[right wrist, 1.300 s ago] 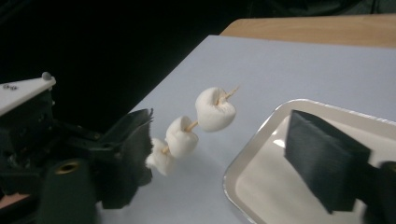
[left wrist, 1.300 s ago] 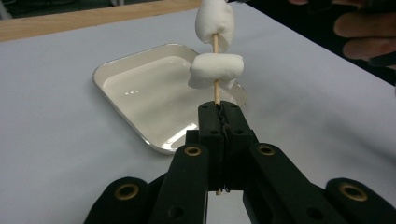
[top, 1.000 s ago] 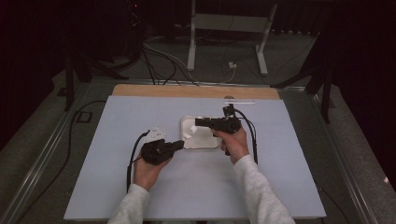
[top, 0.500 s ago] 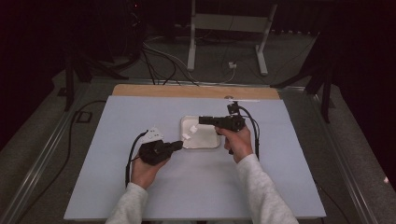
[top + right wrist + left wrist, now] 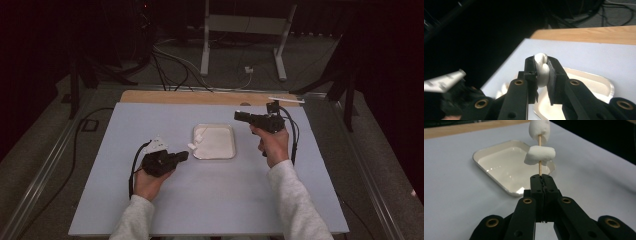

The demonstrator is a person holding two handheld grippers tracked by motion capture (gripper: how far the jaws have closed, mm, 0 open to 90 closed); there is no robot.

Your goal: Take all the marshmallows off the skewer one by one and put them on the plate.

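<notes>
From above, I am holding my left gripper (image 5: 183, 155) low over the table (image 5: 120, 130) at the near left corner of the white tray (image 5: 226, 152), while my right gripper (image 5: 239, 116) is hovering beyond the tray's right edge. Along the left gripper's jaws, I am clamping a wooden skewer (image 5: 540, 167) carrying two marshmallows (image 5: 539, 155). Along the right gripper's jaws, I am squeezing a third marshmallow (image 5: 542, 70), having just closed on it, above the tray.
</notes>
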